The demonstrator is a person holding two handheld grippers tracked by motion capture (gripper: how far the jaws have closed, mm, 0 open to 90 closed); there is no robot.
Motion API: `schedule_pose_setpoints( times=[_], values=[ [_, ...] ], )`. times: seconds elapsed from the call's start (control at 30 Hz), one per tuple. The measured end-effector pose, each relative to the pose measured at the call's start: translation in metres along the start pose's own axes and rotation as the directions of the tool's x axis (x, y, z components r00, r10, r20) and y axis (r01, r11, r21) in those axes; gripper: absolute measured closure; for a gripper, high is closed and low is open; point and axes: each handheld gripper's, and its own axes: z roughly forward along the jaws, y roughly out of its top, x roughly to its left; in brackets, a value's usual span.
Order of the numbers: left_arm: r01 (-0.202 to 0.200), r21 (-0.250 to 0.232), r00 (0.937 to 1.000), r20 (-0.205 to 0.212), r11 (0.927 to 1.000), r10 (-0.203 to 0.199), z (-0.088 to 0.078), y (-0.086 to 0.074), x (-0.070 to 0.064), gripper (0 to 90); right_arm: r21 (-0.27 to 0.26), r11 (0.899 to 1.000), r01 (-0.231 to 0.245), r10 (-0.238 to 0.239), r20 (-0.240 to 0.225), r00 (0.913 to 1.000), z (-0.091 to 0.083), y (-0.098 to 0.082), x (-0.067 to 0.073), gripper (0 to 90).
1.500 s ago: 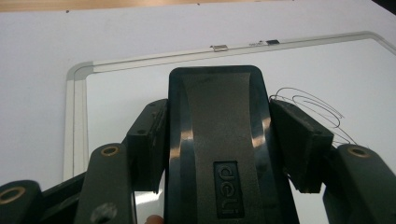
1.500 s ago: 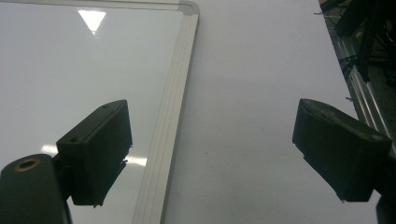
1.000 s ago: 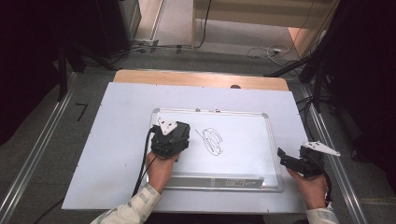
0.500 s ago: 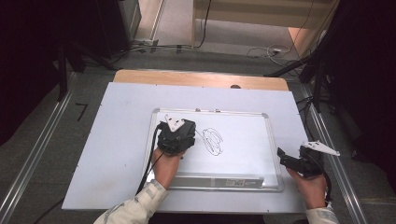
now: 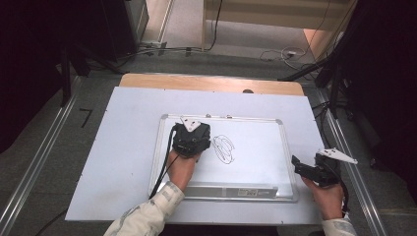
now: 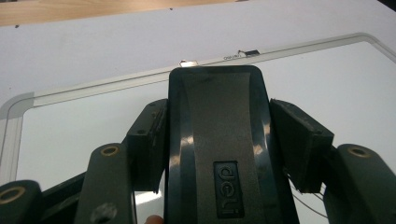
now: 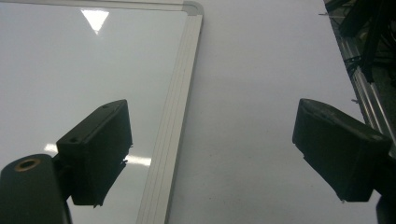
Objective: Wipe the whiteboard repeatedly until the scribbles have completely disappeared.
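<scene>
Black eraser [image 6: 217, 154] clamped between left tongs [image 6: 219, 140] on whiteboard [image 5: 255, 162].

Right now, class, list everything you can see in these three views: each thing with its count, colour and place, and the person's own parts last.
whiteboard: one, white with a silver frame, lying flat on the table's middle.
scribble: one, black loops, on the whiteboard beside the left gripper.
eraser: one, black, clamped between the left gripper's jaws over the whiteboard.
table: one, white top with a wooden strip along the far edge.
cables: several, dark and white, on the floor beyond the table.
left gripper: one, black, shut on the eraser, over the whiteboard's left part.
right gripper: one, black, jaws wide apart, at the whiteboard's right edge.
hands: two, each holding a gripper, at the near edge.
</scene>
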Motion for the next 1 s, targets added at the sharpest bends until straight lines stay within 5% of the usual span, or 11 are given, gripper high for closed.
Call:
schedule_pose_setpoints(
  times=[1.0],
  values=[
    [-0.007,0.014,0.9984,-0.056,0.9999,0.008,0.037,0.003,-0.003,40.7,-0.001,1.000,0.002,-0.002,-0.007,1.0000,0.000,0.000,0.000,10.8]
  ],
)
